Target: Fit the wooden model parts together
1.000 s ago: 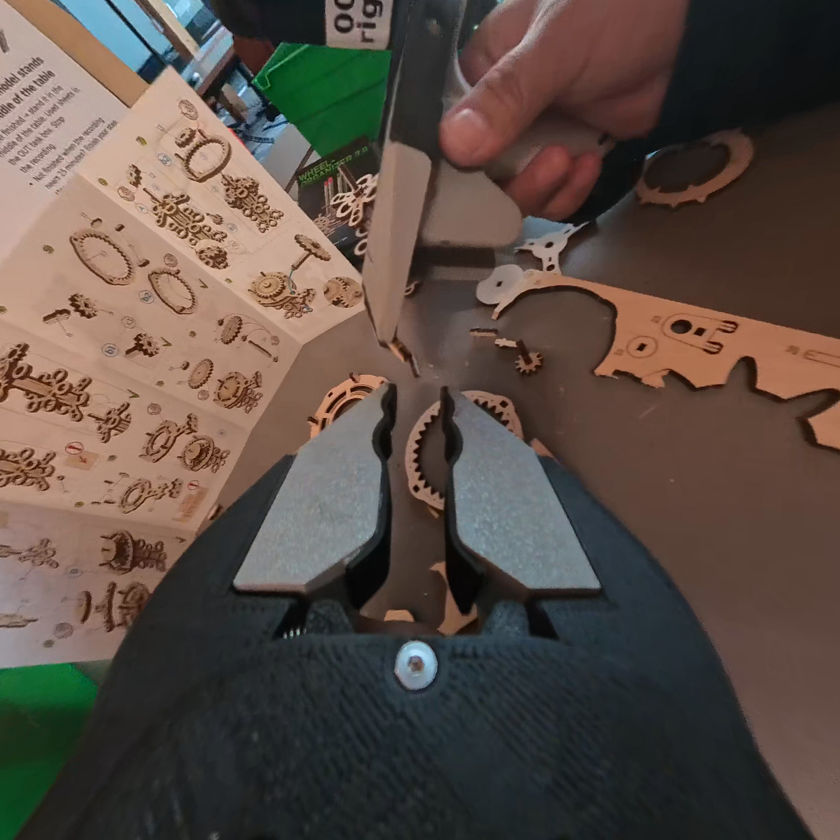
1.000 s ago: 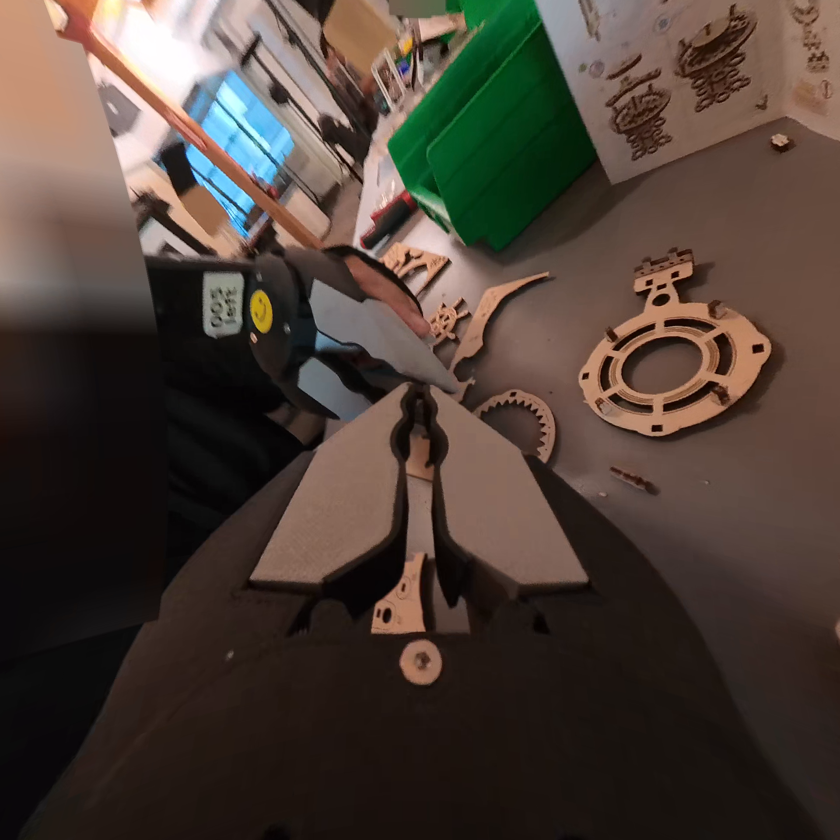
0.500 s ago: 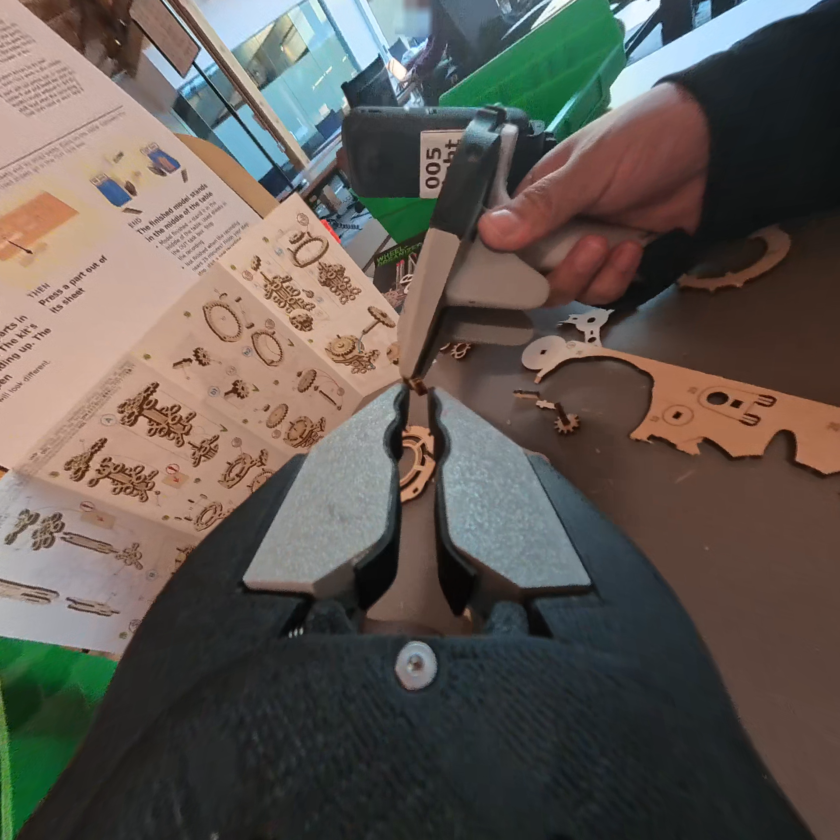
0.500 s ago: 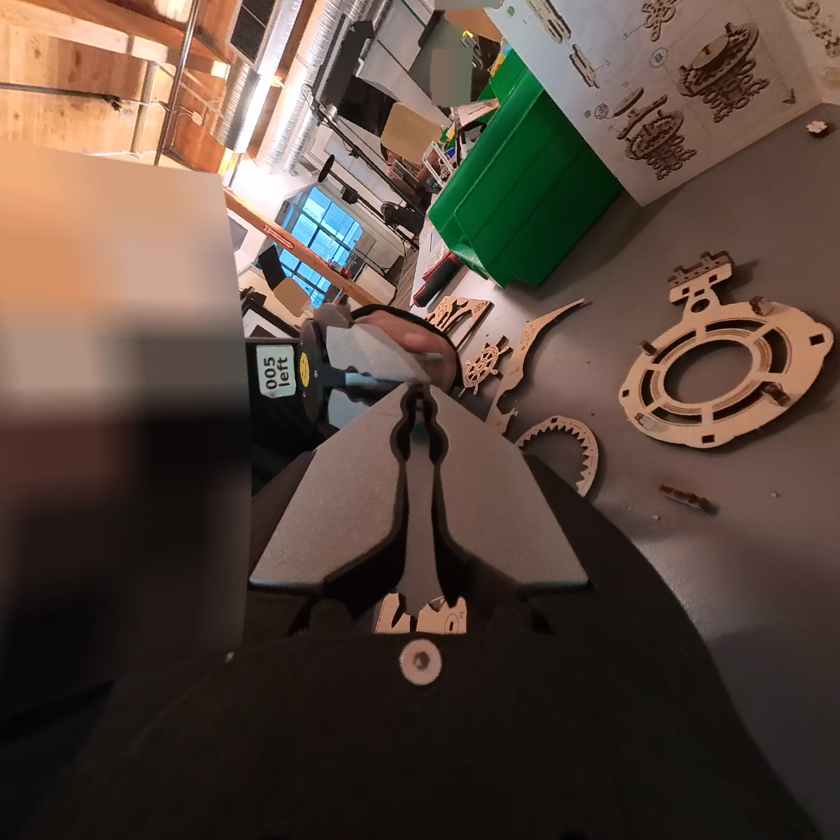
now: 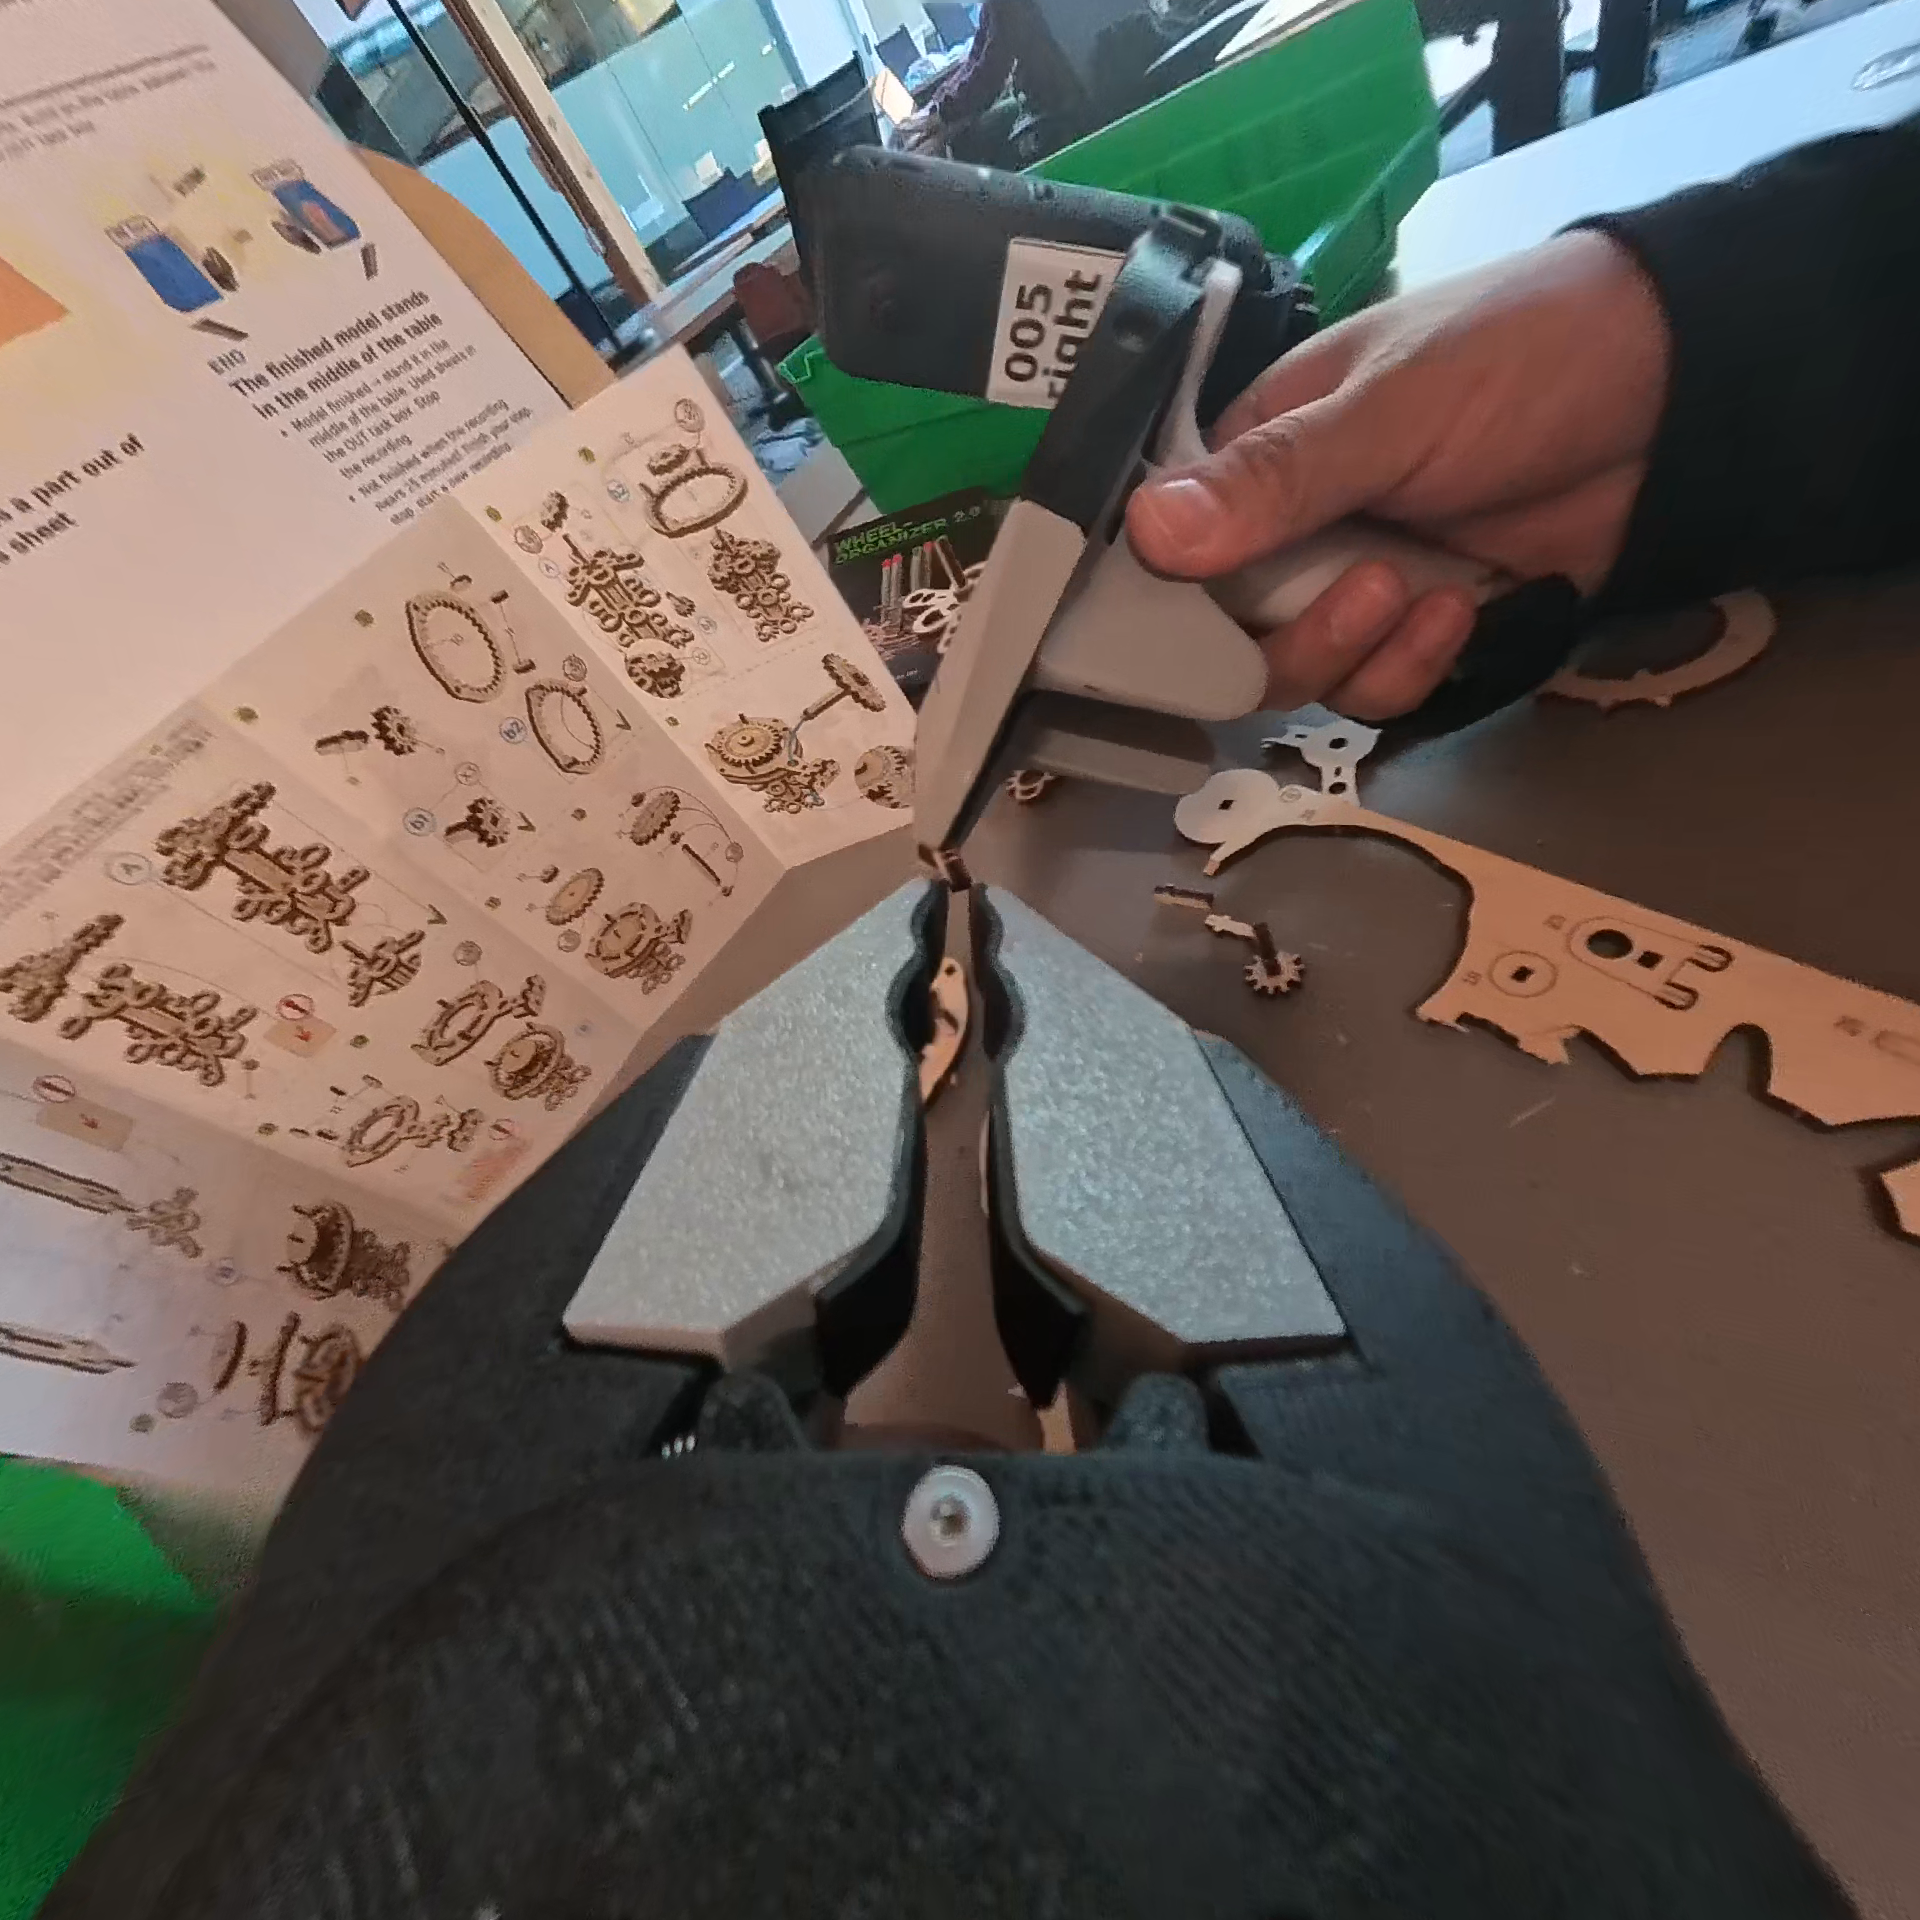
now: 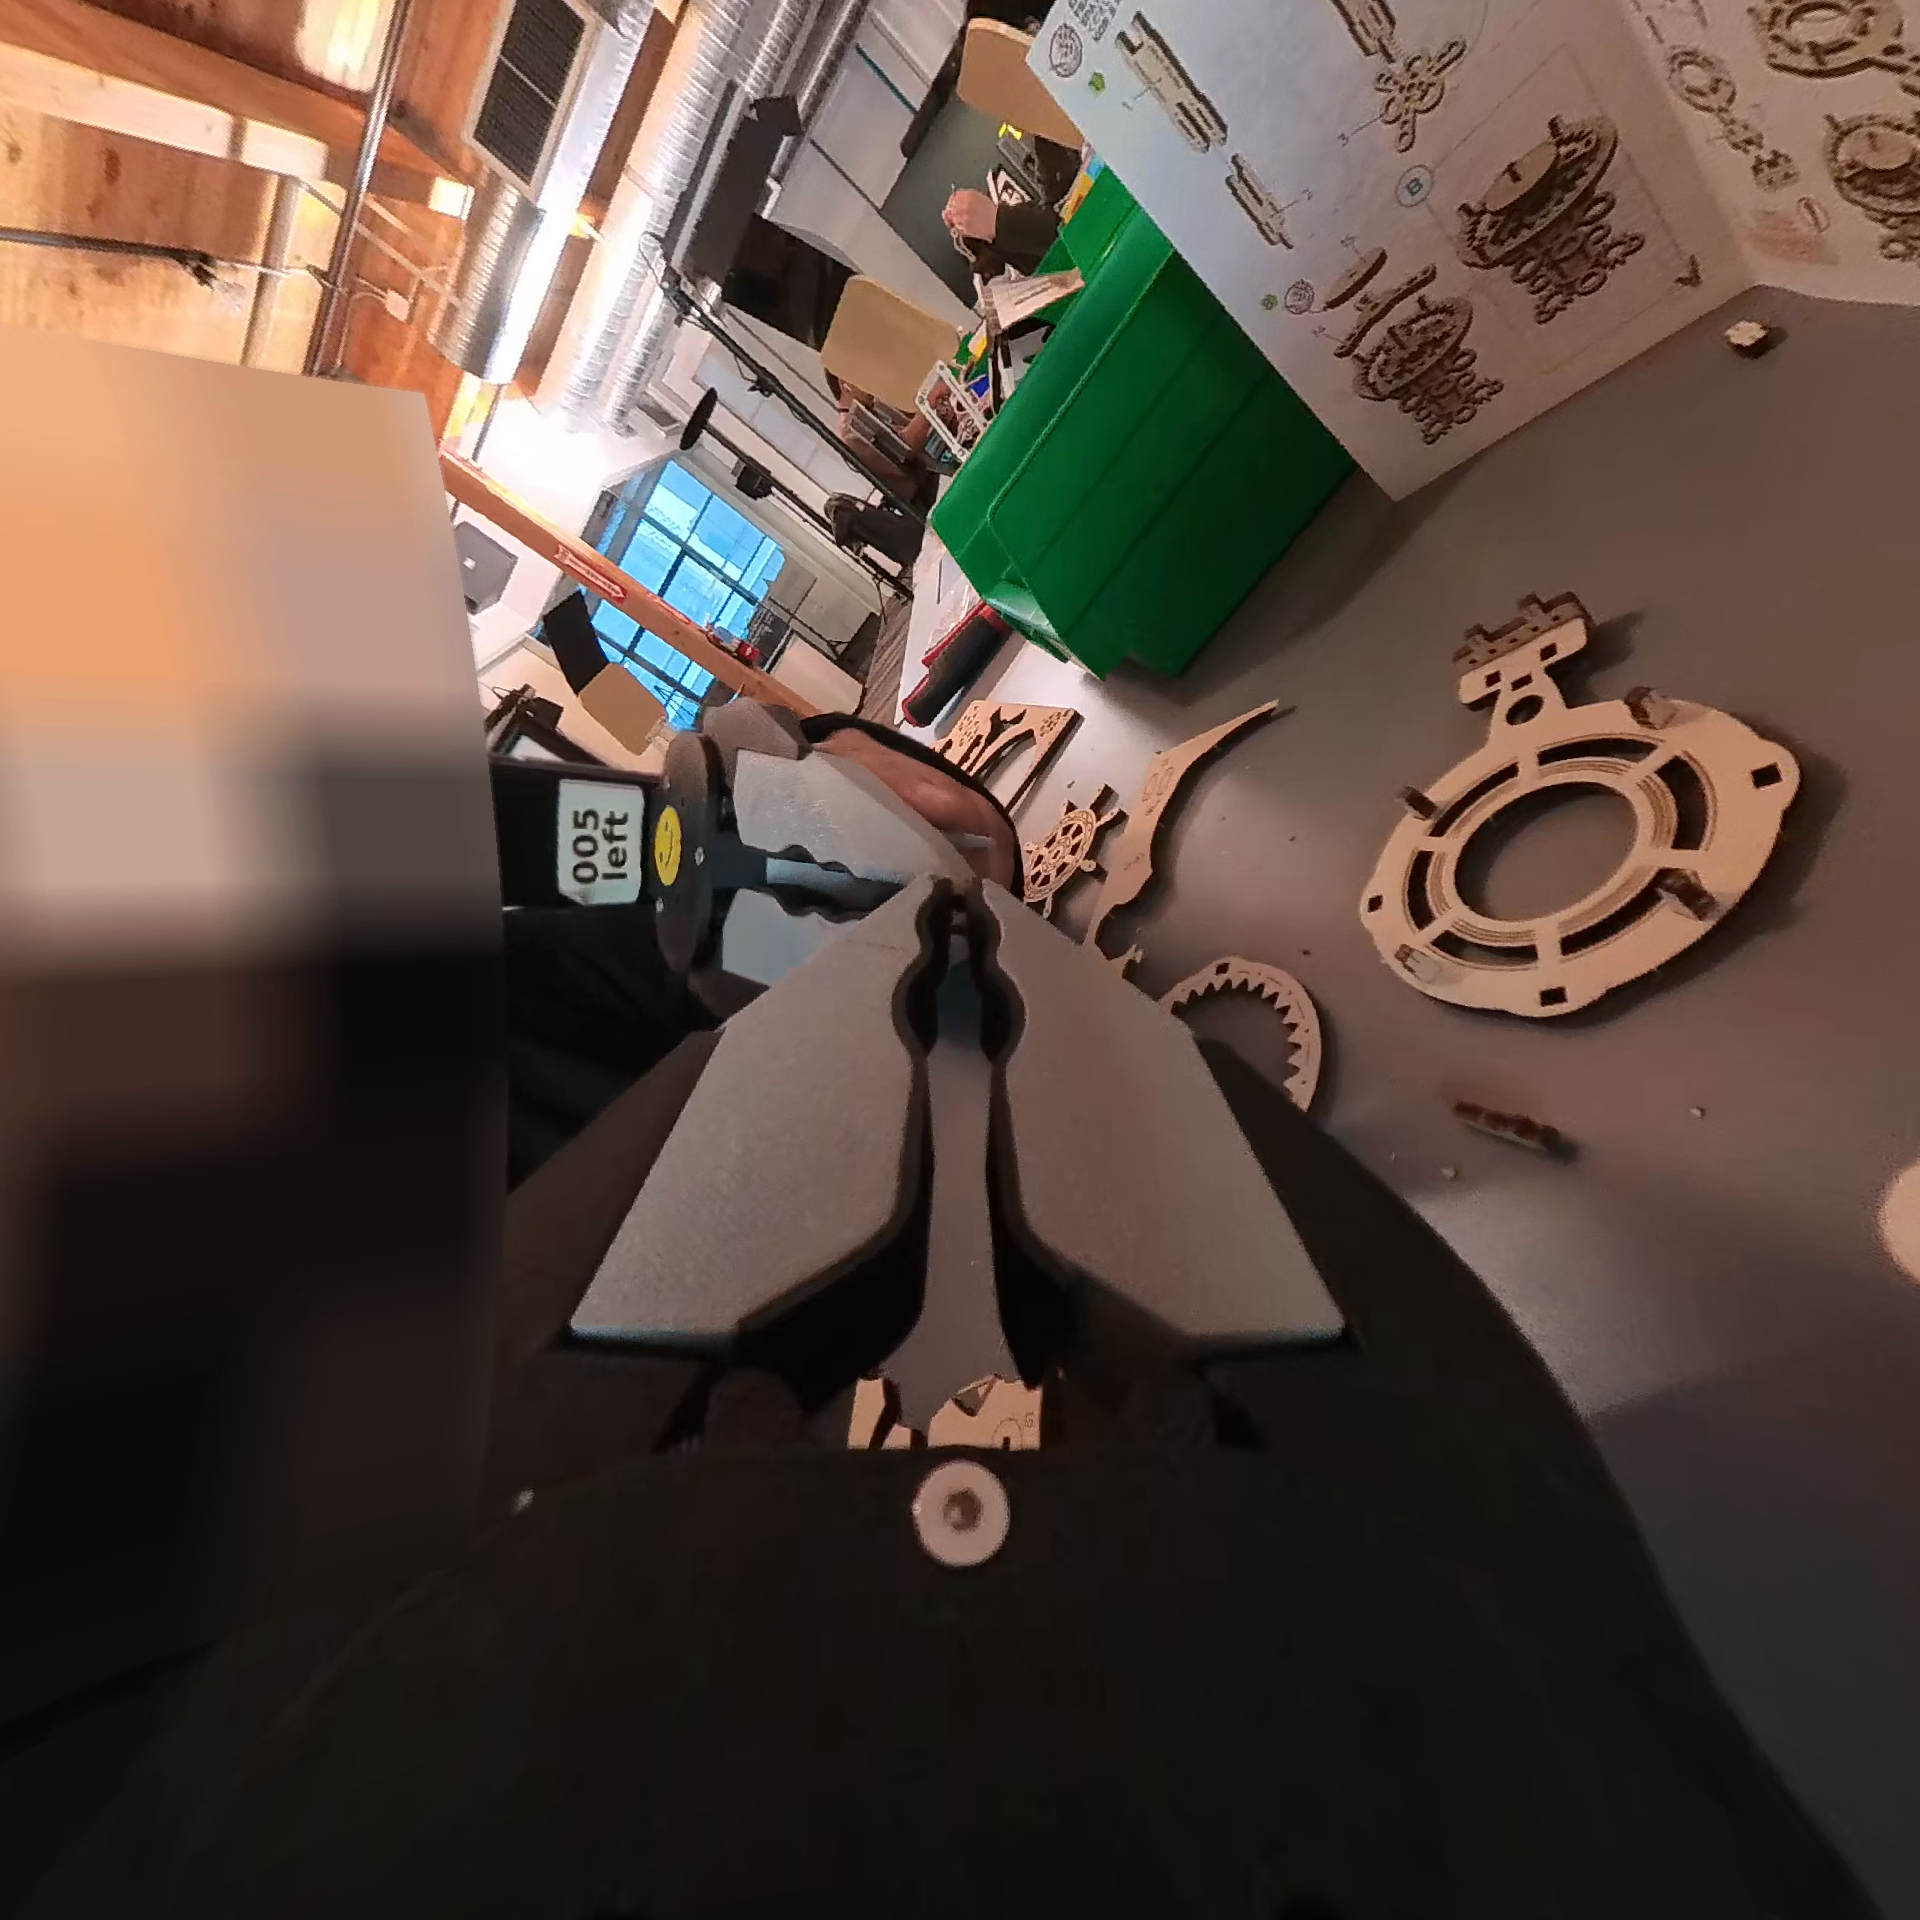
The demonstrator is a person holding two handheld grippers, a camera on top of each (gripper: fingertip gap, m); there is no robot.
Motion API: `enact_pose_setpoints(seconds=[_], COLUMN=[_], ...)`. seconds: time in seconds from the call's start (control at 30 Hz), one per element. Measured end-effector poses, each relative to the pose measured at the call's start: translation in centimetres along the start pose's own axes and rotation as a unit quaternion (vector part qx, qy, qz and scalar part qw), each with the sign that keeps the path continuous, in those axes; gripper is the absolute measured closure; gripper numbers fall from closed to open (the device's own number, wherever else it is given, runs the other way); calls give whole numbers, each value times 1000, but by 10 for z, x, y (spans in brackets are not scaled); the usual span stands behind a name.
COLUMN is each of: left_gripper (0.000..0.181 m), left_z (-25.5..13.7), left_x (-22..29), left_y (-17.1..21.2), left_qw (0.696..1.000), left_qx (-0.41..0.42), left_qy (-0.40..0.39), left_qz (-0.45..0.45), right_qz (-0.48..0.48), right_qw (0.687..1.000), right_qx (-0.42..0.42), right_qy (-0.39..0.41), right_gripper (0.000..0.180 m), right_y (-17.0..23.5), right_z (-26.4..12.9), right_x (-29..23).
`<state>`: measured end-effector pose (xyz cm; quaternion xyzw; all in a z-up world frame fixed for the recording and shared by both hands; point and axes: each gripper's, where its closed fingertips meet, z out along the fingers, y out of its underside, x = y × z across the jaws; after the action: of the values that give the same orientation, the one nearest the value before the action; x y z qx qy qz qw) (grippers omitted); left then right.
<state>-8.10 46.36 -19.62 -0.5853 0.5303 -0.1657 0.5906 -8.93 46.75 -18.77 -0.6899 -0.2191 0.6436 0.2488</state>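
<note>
My right gripper (image 5: 940, 844) comes in from the upper right in the left wrist view, held by a hand (image 5: 1434, 468), and is shut on a small dark wooden peg (image 5: 948, 868). My left gripper (image 5: 956, 899) points up at it, jaws almost together, tips pinching the peg's lower end. Both are held above the dark table (image 5: 1558, 1351). In the right wrist view my right gripper (image 6: 956, 899) meets the left gripper's finger (image 6: 831, 821) tip to tip; the peg is barely visible there. A toothed wooden ring (image 6: 1257, 1023) lies on the table below.
A round wooden frame with pegs (image 6: 1579, 862), a ship-wheel piece (image 6: 1070, 847) and a loose peg (image 6: 1507, 1127) lie on the table. A cut-out wooden sheet (image 5: 1558, 966) and a small gear (image 5: 1273, 971) lie to the right. Instruction sheets (image 5: 416, 831) stand left; green bins (image 6: 1132, 468) behind.
Both grippers rose from the table and came tip to tip. My left gripper's jaws closed from open to nearly together around the peg held by the right gripper.
</note>
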Motion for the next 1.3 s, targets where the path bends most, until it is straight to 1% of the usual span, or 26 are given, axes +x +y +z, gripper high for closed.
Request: enact_pose_setpoints(seconds=[0.03,0.17,0.3,0.4,0.47,0.57,0.7,0.77,0.83,0.93,0.97,1.1,1.2,1.3], left_gripper=[181,181,181,181,181,181,181,181,181,181,181,181,181,181], left_z=[0,-2,-4,-3,-1,-1,-2,-3,-3,-2,-2,-1,-3,-4], left_x=[0,-2,-5,-8,-14,-20,-24,-25,-26,-25,-24,-20,-18,-13], left_y=[0,-3,-5,0,8,18,23,24,24,29,32,45,46,45], left_qw=[1000,994,976,966,971,977,982,984,985,985,985,987,987,987], left_qx=[1,17,35,29,11,-8,-20,-25,-26,-40,-48,-84,-93,-94], left_qy=[7,50,97,111,94,78,62,61,56,61,63,69,71,83], left_qz=[-15,-98,-194,-233,-219,-198,-175,-167,-163,-156,-153,-123,-108,-99], right_qz=[-3,-31,-66,-78,-87,-127,-196,-238,-283,-325,-330,-306,-294,-270], right_qw=[1000,999,997,996,994,985,967,950,927,899,894,895,886,881], right_qx=[1,3,20,12,-3,-29,-85,-134,-177,-230,-238,-259,-265,-253], right_qy=[2,12,25,32,66,115,139,148,171,183,188,195,241,296], right_gripper=[180,180,177,180,180,178,172,170,171,172,174,176,180,180], right_y=[0,-3,-12,-10,-6,-3,6,18,29,44,47,66,81,90], right_z=[0,-1,-9,-9,-9,-12,-15,-16,-17,-18,-18,-15,-14,-15], right_x=[0,-1,-4,-3,7,18,14,11,12,11,12,2,3,11])
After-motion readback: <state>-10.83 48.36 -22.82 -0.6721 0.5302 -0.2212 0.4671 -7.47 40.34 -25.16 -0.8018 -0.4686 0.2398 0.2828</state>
